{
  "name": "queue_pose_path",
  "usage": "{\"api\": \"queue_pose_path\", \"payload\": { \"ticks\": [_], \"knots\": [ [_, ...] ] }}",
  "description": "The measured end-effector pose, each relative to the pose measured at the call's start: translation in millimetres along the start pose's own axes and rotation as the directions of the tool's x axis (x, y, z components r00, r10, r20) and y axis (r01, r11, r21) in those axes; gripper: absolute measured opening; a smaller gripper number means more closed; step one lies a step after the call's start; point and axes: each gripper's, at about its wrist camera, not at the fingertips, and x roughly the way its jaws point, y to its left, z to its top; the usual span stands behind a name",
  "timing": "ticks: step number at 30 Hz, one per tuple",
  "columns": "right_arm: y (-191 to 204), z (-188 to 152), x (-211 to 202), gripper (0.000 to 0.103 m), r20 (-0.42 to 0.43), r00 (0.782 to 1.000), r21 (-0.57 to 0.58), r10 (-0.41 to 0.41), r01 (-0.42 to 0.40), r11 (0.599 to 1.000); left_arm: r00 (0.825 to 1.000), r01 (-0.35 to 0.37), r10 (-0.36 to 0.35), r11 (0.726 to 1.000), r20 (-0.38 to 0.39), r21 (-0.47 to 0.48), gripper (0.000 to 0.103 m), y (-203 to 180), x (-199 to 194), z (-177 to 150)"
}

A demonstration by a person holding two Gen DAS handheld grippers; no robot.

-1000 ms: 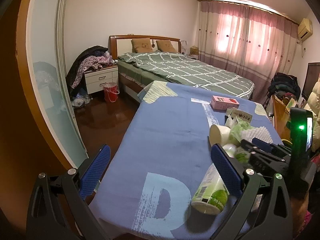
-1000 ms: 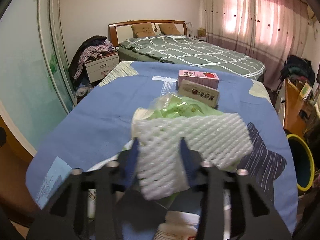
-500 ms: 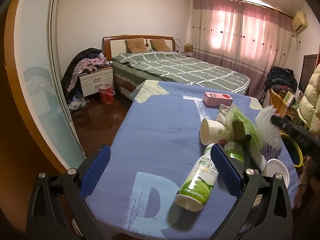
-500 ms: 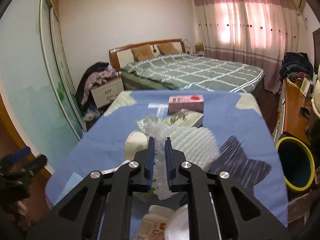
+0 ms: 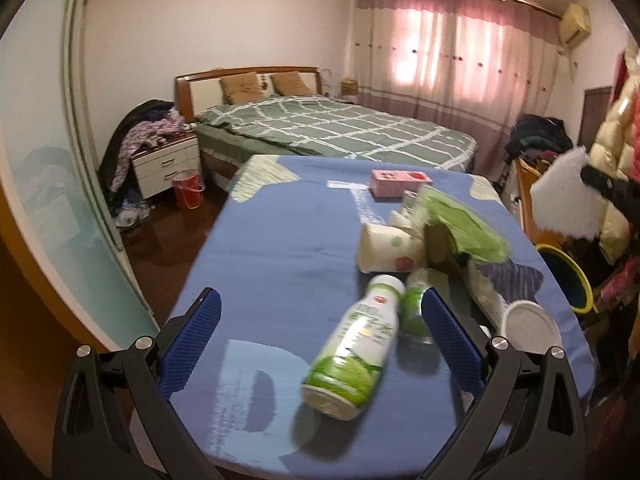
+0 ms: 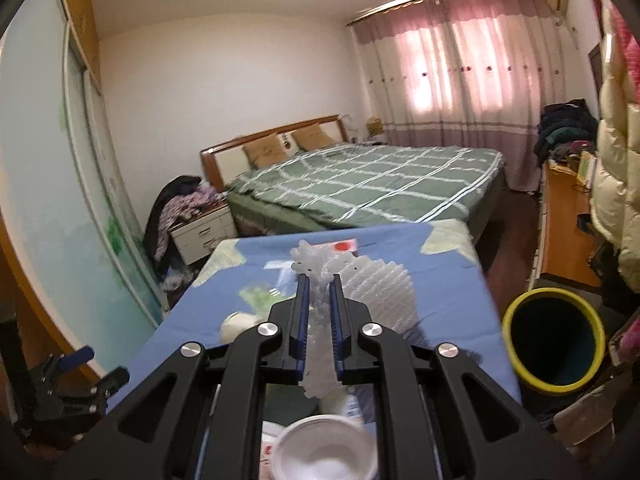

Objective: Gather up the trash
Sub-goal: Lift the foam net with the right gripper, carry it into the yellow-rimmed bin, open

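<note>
My right gripper is shut on a white foam net sleeve and holds it up above the blue table. The sleeve also shows in the left wrist view, held high at the right. A bin with a yellow rim stands on the floor to the right of the table. My left gripper is open and empty over the near end of the table. A green and white bottle lies on its side between its fingers. A paper cup, a green bag and a pink box lie beyond.
A white lid lies at the table's right edge. A bed stands beyond the table, a nightstand and a red bucket to its left. A glass sliding door runs along the left.
My right gripper has lifted the foam sleeve off the trash pile and carried it up and to the right. The left gripper has pulled back a little; the bottle now lies between its fingers.
</note>
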Motion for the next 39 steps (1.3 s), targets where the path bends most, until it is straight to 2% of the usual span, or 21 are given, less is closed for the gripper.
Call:
{"api": "queue_pose_path", "payload": {
  "ticks": [6, 10, 14, 16, 20, 22, 26, 29, 36, 39],
  "knots": [
    [-64.9, 4.3, 2.1, 0.010, 0.030, 0.989, 0.078, -0.147, 0.144, 0.986, 0.998, 0.066, -0.065, 0.996, -0.024, 0.057, 0.099, -32.2, 8.0, -6.3],
    [-126.3, 0.4, 13.6, 0.010, 0.001, 0.967, 0.151, -0.255, 0.252, 0.956, 0.996, 0.081, -0.077, 0.994, -0.045, 0.074, 0.099, -45.5, 17.0, -8.6],
    [-180.1, -10.9, 26.5, 0.010, -0.044, 0.943, 0.200, -0.330, 0.332, 0.922, 0.994, 0.098, -0.094, 0.993, -0.063, 0.065, 0.099, -49.0, 24.4, -9.4],
    [-209.9, -17.5, 36.2, 0.010, -0.075, 0.940, 0.236, -0.332, 0.340, 0.910, 0.993, 0.105, -0.100, 0.992, -0.068, 0.070, 0.099, -52.7, 26.6, -10.4],
    [-244.6, -27.6, 58.7, 0.010, -0.136, 0.931, 0.265, -0.338, 0.363, 0.893, 0.992, 0.109, -0.102, 0.990, -0.075, 0.095, 0.099, -64.0, 28.7, -12.1],
    [-262.2, -35.7, 71.4, 0.012, -0.169, 0.937, 0.298, -0.304, 0.343, 0.891, 0.991, 0.114, -0.106, 0.988, -0.078, 0.105, 0.099, -68.5, 29.9, -12.4],
    [-278.7, -46.6, 85.5, 0.016, -0.209, 0.920, 0.302, -0.330, 0.382, 0.874, 0.990, 0.122, -0.111, 0.983, -0.088, 0.136, 0.099, -77.8, 30.9, -14.5],
    [-282.9, -53.0, 84.6, 0.029, -0.211, 0.916, 0.322, -0.340, 0.394, 0.861, 0.990, 0.116, -0.103, 0.983, -0.092, 0.144, 0.099, -79.9, 33.5, -15.6],
    [-271.1, -62.0, 68.0, 0.036, -0.198, 0.924, 0.345, -0.328, 0.379, 0.859, 0.991, 0.091, -0.077, 0.987, -0.105, 0.135, 0.099, -57.2, 42.0, -18.2],
    [-262.9, -65.8, 56.2, 0.040, -0.175, 0.935, 0.360, -0.309, 0.353, 0.864, 0.993, 0.071, -0.056, 0.987, -0.103, 0.144, 0.099, -37.6, 44.9, -25.1]
  ]
}}
